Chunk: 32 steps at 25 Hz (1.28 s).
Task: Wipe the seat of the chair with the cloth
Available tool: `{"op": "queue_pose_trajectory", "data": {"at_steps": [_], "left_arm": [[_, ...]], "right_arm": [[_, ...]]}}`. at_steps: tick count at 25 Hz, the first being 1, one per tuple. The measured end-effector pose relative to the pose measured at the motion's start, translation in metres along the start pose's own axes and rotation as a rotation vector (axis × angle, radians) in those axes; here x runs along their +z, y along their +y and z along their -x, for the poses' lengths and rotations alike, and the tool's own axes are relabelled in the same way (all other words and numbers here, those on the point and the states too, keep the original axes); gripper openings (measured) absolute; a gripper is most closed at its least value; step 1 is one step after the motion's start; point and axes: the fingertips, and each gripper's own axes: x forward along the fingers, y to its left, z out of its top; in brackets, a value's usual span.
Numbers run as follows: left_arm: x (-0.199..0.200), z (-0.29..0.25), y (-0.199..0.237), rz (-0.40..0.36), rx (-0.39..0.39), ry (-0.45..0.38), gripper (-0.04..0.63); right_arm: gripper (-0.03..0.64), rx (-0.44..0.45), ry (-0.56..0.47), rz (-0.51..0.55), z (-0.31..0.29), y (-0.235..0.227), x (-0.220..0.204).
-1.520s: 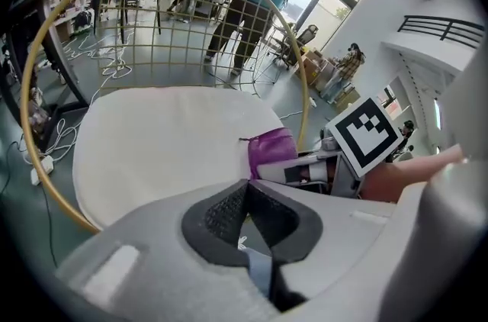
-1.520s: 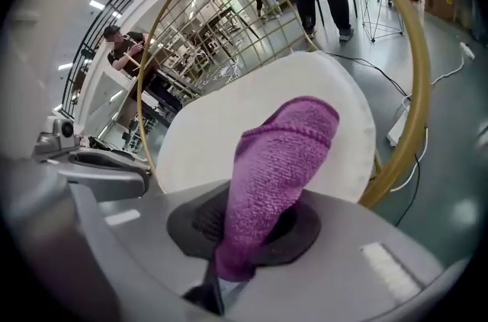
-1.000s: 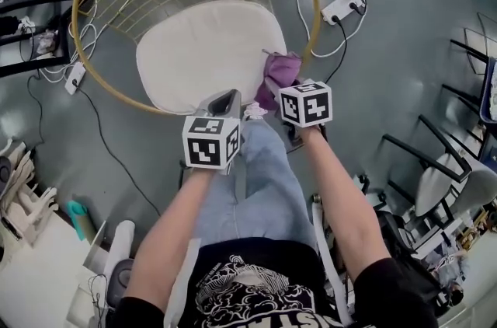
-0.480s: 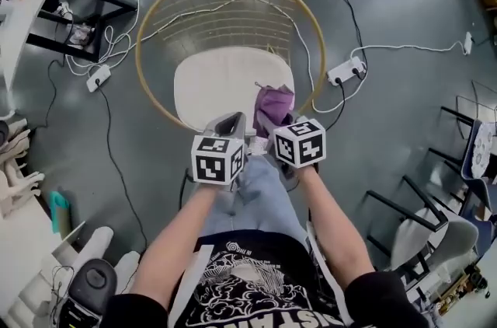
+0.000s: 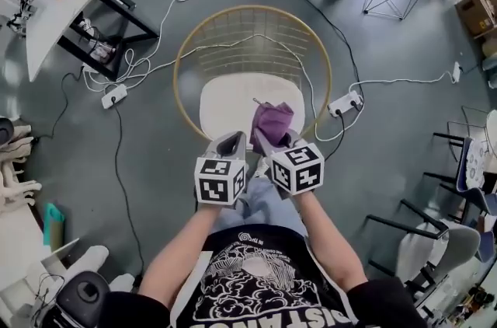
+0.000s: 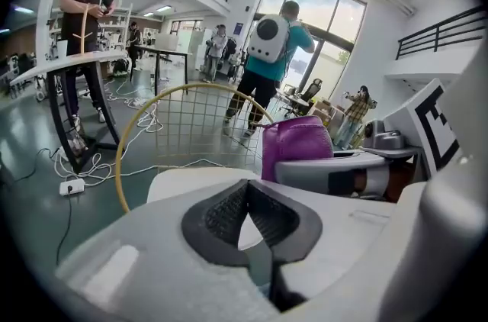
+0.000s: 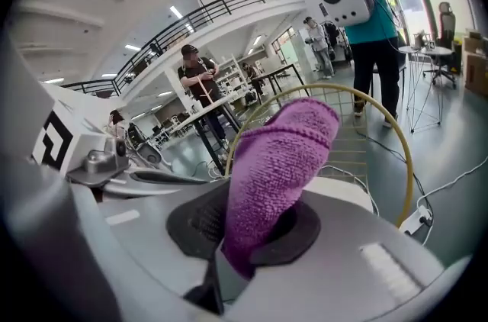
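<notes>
My right tongs [image 7: 252,230] pinch the purple cloth [image 7: 276,160] over the chair's white seat [image 5: 224,106]; my left tongs [image 6: 248,207], tips pressed together, hold nothing, just beside.

A purple knitted cloth [image 7: 278,152], bunched and standing upright, is pinched between the jaws of the right hand-held gripper [image 7: 245,230]. It is held above the near right part of the white seat [image 5: 225,105] of a round gold wire chair [image 5: 177,74].
</notes>
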Motion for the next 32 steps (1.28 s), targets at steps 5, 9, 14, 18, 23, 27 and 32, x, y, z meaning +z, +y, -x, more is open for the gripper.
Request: {"op": "queue_pose_trajectory", "data": {"at_steps": [5, 9, 14, 18, 23, 27, 32], "left_arm": [[0.000, 0.050, -0.008, -0.034, -0.024, -0.076, -0.003], [0.004, 0.077, -0.020, -0.053, -0.062, -0.136, -0.003], [-0.001, 0.100, -0.032, -0.080, -0.092, -0.168, -0.003], [0.003, 0.115, -0.042, -0.092, -0.106, -0.199, -0.003], [0.009, 0.125, -0.043, -0.128, -0.105, -0.216, -0.003], [0.012, 0.128, -0.041, -0.132, -0.103, -0.220, -0.003], [0.015, 0.125, -0.049, -0.160, -0.116, -0.221, -0.003]], "right_arm": [[0.058, -0.039, -0.074, 0.042, 0.027, 0.051, 0.002], [0.058, -0.096, -0.124, 0.062, 0.049, 0.070, 0.004], [0.058, -0.155, -0.164, 0.080, 0.071, 0.090, 0.001], [0.057, -0.178, -0.183, 0.137, 0.086, 0.102, 0.004], [0.055, -0.202, -0.213, 0.156, 0.091, 0.108, 0.011], [0.055, -0.207, -0.223, 0.157, 0.093, 0.111, 0.012], [0.056, -0.215, -0.235, 0.153, 0.096, 0.108, 0.012]]}}
